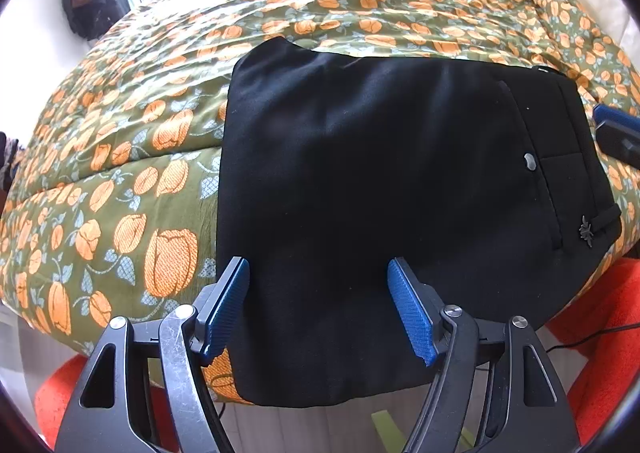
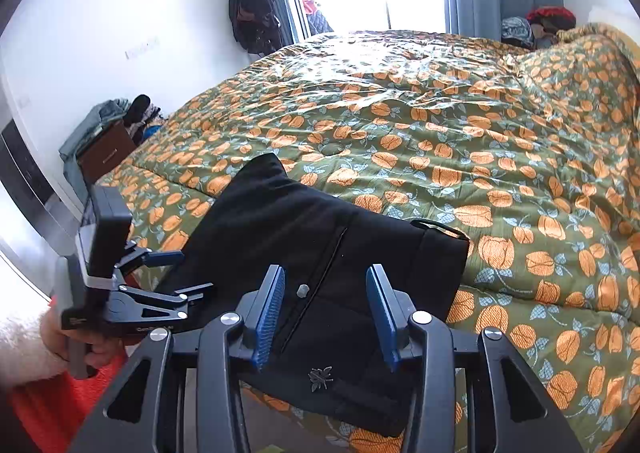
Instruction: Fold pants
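Note:
Black pants (image 1: 360,173) lie folded into a compact rectangle near the front edge of the bed, with a button (image 1: 530,162) and the waistband toward the right. My left gripper (image 1: 318,267) hovers open over the pants' near left part, with nothing between its blue pads. In the right wrist view the same pants (image 2: 280,221) lie just below my right gripper (image 2: 327,273), whose jaws stand apart over the waistband end without pinching cloth. The left gripper (image 2: 188,273) shows at that view's left, held by a hand (image 2: 80,345).
A green bedspread with orange flowers (image 2: 480,133) covers the whole bed. Orange fabric (image 1: 600,313) hangs below the bed's front edge. Dark clothes (image 2: 252,1) hang on the wall by the window. A brown nightstand (image 2: 104,153) with piled clothes stands at the far left.

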